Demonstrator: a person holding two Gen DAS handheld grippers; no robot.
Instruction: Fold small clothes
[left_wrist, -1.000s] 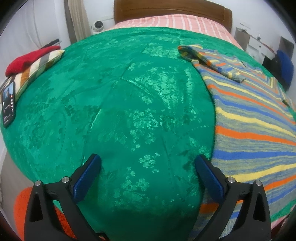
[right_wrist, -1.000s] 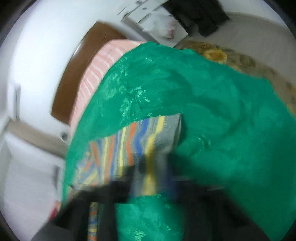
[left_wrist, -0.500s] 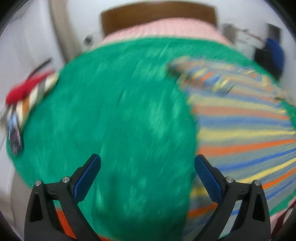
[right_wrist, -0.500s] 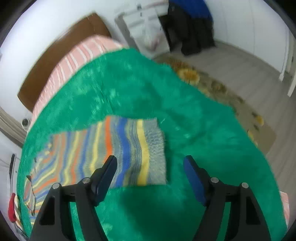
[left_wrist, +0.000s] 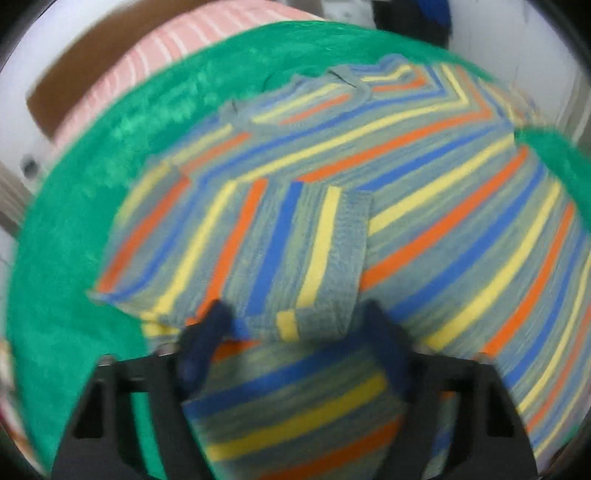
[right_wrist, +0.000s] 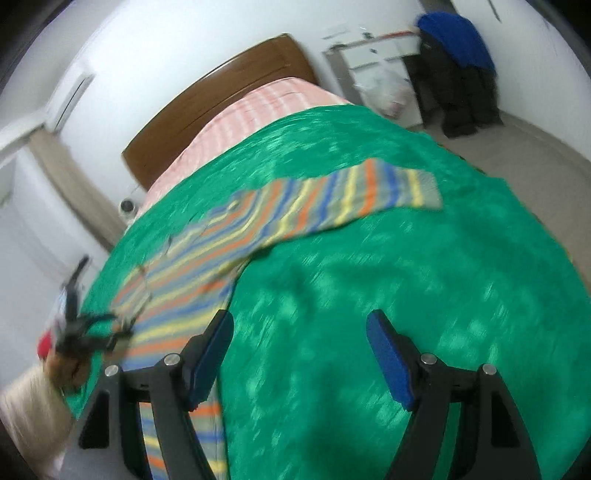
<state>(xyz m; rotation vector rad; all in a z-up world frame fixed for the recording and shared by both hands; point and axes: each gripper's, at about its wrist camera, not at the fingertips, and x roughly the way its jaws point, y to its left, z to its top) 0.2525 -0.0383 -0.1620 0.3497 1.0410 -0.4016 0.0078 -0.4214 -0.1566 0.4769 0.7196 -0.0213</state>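
Note:
A striped sweater (left_wrist: 424, 206) in grey, blue, yellow and orange lies spread on the green bedspread (left_wrist: 66, 258). Its left sleeve (left_wrist: 288, 251) is folded in across the body. My left gripper (left_wrist: 295, 332) hangs over this sleeve, its jaws wide apart with striped fabric between them; the view is blurred. In the right wrist view the sweater (right_wrist: 207, 258) lies at the left with its right sleeve (right_wrist: 376, 195) stretched out flat. My right gripper (right_wrist: 299, 354) is open and empty over the green bedspread (right_wrist: 406, 295). The left gripper (right_wrist: 92, 332) shows there at the far left.
A pink striped sheet (right_wrist: 258, 110) and a brown headboard (right_wrist: 221, 92) are at the bed's far end. A white cabinet with dark and blue clothes (right_wrist: 454, 66) stands by the wall at the right. The floor (right_wrist: 546, 147) lies beyond the bed's right edge.
My left gripper swung from the bare bedspread over to the sweater's folded left sleeve. My right gripper let go of the right sleeve, opened and pulled back from it.

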